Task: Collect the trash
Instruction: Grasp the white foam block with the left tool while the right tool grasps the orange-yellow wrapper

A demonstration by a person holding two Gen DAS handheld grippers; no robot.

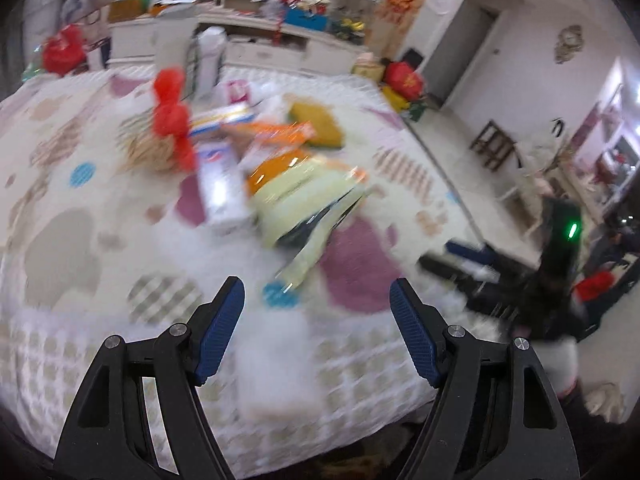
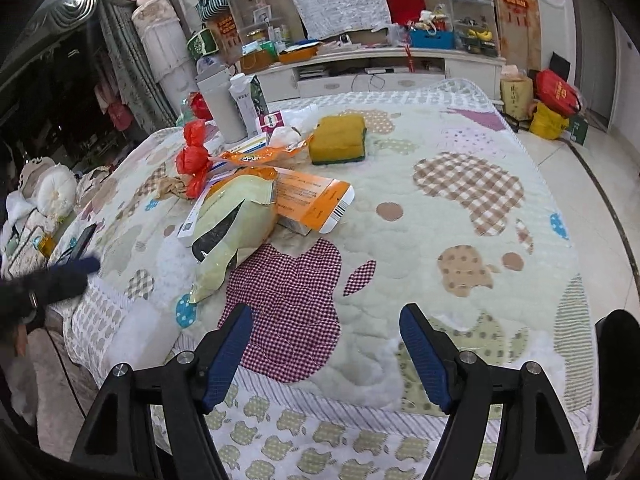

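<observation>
Both my wrist cameras look steeply down and forward from the near edge of the quilted table (image 2: 460, 208), sharing the trash pile (image 1: 288, 184) mid-table.

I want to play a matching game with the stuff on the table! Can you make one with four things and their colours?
Things:
1. sponge
2. knotted bag
3. flat box
4. tall flask

Colours:
A. red
B. grey-white
C. yellow with a green underside
D. orange and white

Pairs: 1-C, 2-A, 3-D, 4-B
</observation>
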